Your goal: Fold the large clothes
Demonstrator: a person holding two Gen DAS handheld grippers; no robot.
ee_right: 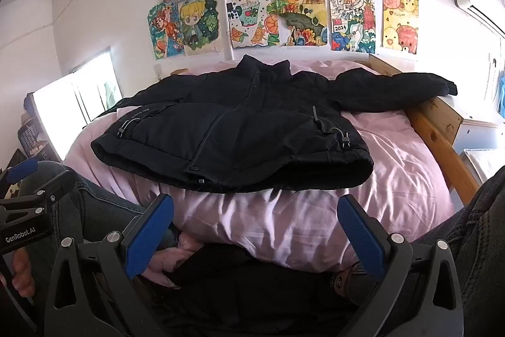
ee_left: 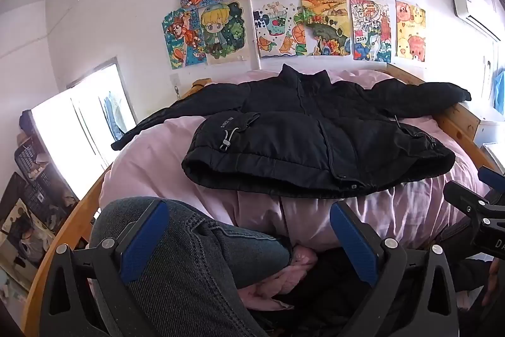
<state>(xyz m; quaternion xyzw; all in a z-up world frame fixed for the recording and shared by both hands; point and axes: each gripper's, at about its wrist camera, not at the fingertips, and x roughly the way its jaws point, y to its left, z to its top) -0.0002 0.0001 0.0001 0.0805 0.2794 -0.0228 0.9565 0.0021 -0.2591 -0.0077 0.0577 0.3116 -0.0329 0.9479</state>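
A black puffer jacket (ee_left: 315,141) lies spread flat, front up, on a bed with pink bedding (ee_left: 151,160), collar toward the wall and sleeves out to both sides. It also shows in the right wrist view (ee_right: 240,138). My left gripper (ee_left: 249,245) is open and empty, held back from the jacket's hem above a jeans-clad knee (ee_left: 176,261). My right gripper (ee_right: 255,239) is open and empty, just short of the hem, over the pink bedding (ee_right: 394,172).
The bed has a wooden frame (ee_right: 438,128) on both sides. Children's drawings (ee_left: 284,8) cover the wall behind. A bright window (ee_left: 82,122) is at left, a white cabinet (ee_right: 479,131) at right. The other gripper shows at the edges (ee_left: 473,210) (ee_right: 28,204).
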